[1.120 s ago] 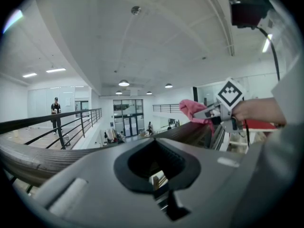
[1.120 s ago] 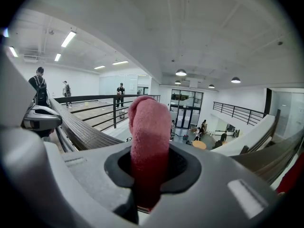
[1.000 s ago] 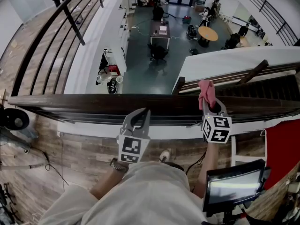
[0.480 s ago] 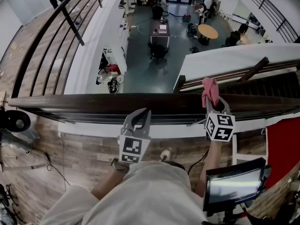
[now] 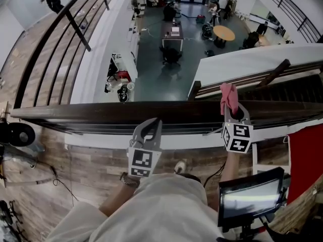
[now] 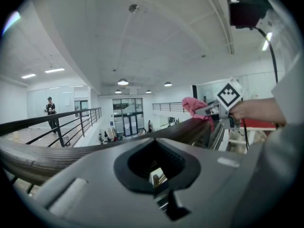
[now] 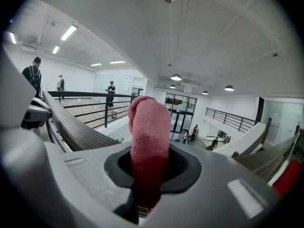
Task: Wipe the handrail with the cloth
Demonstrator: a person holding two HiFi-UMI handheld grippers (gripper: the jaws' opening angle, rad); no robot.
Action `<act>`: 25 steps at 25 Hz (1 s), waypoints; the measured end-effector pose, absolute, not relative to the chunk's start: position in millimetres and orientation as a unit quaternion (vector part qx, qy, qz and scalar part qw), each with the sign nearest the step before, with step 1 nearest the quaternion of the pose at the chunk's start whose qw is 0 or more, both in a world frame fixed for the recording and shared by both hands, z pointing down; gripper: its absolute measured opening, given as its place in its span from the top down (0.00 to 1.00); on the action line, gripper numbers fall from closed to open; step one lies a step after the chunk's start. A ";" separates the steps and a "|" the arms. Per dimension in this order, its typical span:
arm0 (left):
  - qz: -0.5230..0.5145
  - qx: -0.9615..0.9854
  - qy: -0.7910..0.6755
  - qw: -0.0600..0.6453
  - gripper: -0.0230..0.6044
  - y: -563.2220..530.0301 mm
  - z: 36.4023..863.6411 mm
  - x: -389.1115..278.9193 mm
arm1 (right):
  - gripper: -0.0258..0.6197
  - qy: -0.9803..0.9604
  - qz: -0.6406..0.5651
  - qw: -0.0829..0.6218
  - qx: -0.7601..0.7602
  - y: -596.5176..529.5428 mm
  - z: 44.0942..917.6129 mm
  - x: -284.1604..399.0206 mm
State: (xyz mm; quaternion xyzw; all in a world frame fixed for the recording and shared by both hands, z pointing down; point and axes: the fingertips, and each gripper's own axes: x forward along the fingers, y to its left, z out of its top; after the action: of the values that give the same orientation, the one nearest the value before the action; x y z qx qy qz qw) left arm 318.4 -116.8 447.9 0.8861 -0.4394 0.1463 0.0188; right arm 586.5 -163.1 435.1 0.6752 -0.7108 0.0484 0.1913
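Two tools are out in front of you. Your right hand-held gripper (image 5: 234, 116) is clamped on the pink cloth (image 5: 228, 98), which stands out past its jaws over the top of the dark handrail (image 5: 96, 111). Your left hand-held gripper (image 5: 151, 125), jaws together and empty, sits at the handrail's near edge, well apart from the cloth.

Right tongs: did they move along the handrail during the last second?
Yes, slightly. The right tongs, with the cloth, went rightward along the handrail, away from the white stair wall's left end.
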 end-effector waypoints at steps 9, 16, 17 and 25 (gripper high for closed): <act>0.148 0.887 -0.436 0.017 0.95 -117.6 449.1 322.5 | 0.85 -0.686 0.053 0.192 0.699 -163.6 435.0 622.5; 0.145 0.890 -0.432 0.016 0.95 -118.6 448.1 332.5 | 0.85 -0.686 0.067 0.175 0.703 -165.3 435.6 641.0; 0.145 0.890 -0.432 0.016 0.95 -118.6 448.2 333.1 | 0.85 -0.685 0.070 0.174 0.704 -165.5 435.9 644.2; 0.145 0.893 -0.425 0.015 0.95 -115.2 448.4 339.4 | 0.85 -0.680 0.087 0.153 0.711 -163.2 435.7 669.4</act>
State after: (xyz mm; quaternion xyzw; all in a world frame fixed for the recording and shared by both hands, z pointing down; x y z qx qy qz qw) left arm 339.4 -115.2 448.4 0.8934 -0.4248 0.1453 0.0149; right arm 669.4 -163.2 435.7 0.7114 -0.6804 0.0868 0.1531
